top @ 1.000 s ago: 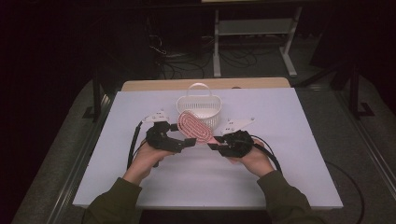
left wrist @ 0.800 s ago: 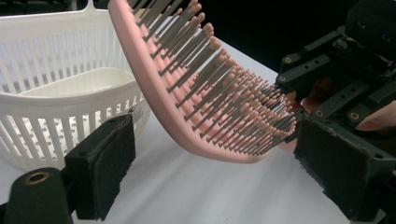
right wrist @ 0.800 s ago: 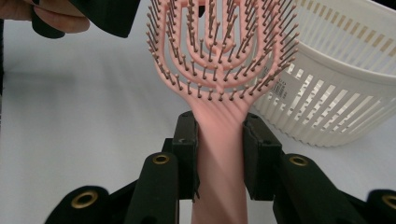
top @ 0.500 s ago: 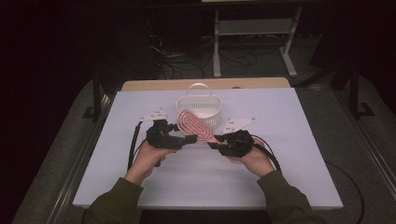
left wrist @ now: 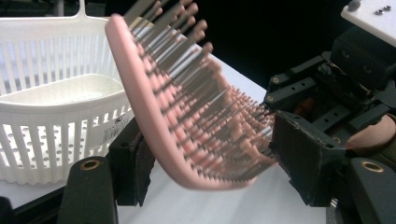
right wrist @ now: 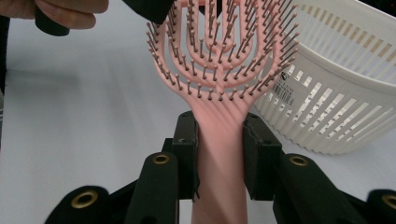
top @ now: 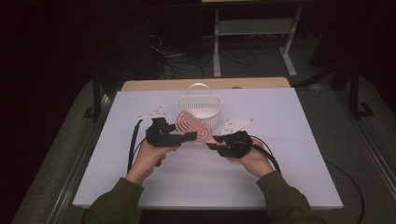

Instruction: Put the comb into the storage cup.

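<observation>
A pink hairbrush hangs above the white table, just in front of a white basket. My right gripper is shut on its handle; in the right gripper view both pads clamp the handle below the bristled head. My left gripper has just been closing with the brush head between its jaws. Now one pad lies against the brush's back and the bristle tips meet the other pad.
The empty slotted basket with a handle stands just behind the brush, close to its head. The white table top extends to either side and in front. Dark floor, cables and a metal stand lie beyond the far edge.
The left gripper's jaws have narrowed around the brush head. Both hands and the brush stay where they were.
</observation>
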Demonstrator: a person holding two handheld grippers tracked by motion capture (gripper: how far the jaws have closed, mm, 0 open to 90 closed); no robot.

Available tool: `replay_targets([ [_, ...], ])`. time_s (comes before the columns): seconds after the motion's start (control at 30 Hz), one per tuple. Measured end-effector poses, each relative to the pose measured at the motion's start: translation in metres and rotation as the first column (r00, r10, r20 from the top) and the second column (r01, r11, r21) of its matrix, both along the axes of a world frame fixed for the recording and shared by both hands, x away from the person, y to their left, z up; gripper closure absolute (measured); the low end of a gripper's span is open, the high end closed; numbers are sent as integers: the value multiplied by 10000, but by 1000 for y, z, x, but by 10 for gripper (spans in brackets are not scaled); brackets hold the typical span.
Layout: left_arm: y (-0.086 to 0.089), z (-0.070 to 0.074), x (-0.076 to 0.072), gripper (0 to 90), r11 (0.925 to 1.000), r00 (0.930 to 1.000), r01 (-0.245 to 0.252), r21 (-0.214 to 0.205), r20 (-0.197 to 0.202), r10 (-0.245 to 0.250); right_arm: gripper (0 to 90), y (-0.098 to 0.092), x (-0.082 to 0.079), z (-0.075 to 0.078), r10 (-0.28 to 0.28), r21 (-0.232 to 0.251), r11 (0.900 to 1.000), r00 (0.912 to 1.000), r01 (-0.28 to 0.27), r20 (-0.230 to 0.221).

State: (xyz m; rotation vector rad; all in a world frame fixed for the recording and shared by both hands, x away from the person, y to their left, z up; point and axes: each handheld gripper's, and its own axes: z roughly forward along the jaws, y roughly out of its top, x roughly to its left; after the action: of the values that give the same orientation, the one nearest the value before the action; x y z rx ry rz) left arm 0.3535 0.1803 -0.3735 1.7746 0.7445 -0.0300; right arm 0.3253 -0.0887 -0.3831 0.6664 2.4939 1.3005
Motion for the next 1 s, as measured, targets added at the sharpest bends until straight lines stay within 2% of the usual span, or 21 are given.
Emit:
replay_targets([
  [0.57,2,1,0,467,9994,9999,69,-329,-126,-73,688,4,-1,-1,15,-38,10000,10000,-15,74],
  [1.0,4,1,1,530,9988,9997,47,-493,-247,-60,688,6,-2,-2,5,-157,9999,9999,-3,148],
])
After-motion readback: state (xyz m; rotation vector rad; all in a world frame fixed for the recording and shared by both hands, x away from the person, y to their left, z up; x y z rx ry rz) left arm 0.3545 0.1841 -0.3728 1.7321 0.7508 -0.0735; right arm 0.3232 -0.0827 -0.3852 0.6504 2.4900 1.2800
